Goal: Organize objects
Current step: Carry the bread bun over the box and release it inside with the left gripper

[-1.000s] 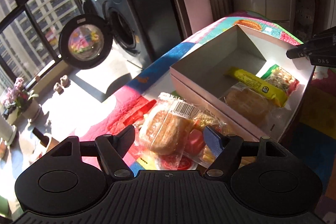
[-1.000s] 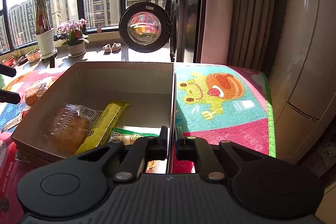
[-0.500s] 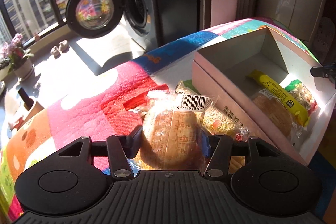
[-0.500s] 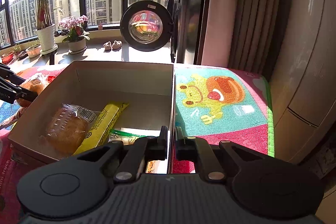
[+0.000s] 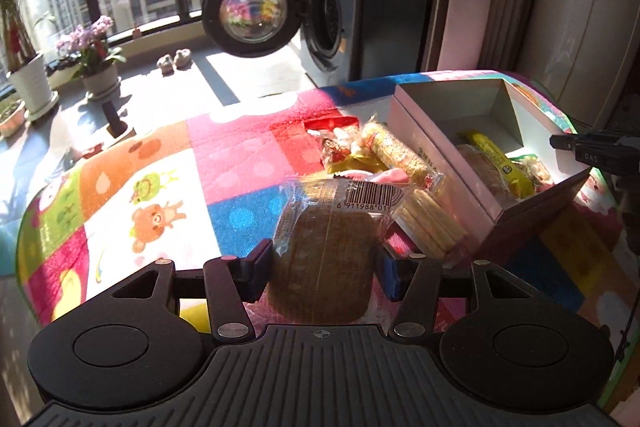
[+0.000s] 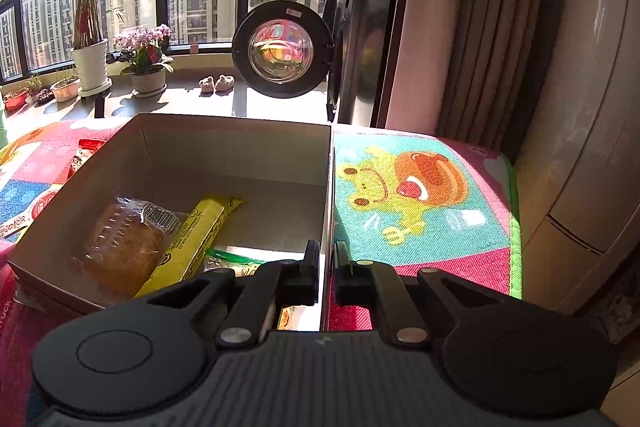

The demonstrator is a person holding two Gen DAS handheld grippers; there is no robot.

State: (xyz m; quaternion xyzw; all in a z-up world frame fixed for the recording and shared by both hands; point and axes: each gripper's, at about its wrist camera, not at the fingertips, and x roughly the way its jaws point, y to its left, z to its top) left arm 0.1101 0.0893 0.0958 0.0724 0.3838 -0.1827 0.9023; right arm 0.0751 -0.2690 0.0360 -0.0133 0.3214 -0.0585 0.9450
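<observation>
A: The box (image 6: 224, 155) sits on the bright patchwork mat (image 5: 224, 163), open, with a bread pack (image 6: 120, 251), a yellow bar (image 6: 196, 239) and a green packet (image 6: 232, 257) already inside. More snacks (image 5: 384, 163) lie just outside its near wall.

B: And the claws?

A: The left claw (image 5: 324, 271) is partly open with a wrapped bread (image 5: 332, 251) pinched between its blue pads (image 5: 260, 267), lifted over the mat. The right claw (image 6: 326, 273) is nearly closed, clamped on the box's side wall.

B: How should the bread go in?

A: I'd carry it over the rim, lower it into the bare far half, and let go gently while the right claw steadies the box.

B: Anything unclear?

A: The worktop under the mat is hidden. The bread's lower end is cut off by the claw body.
</observation>
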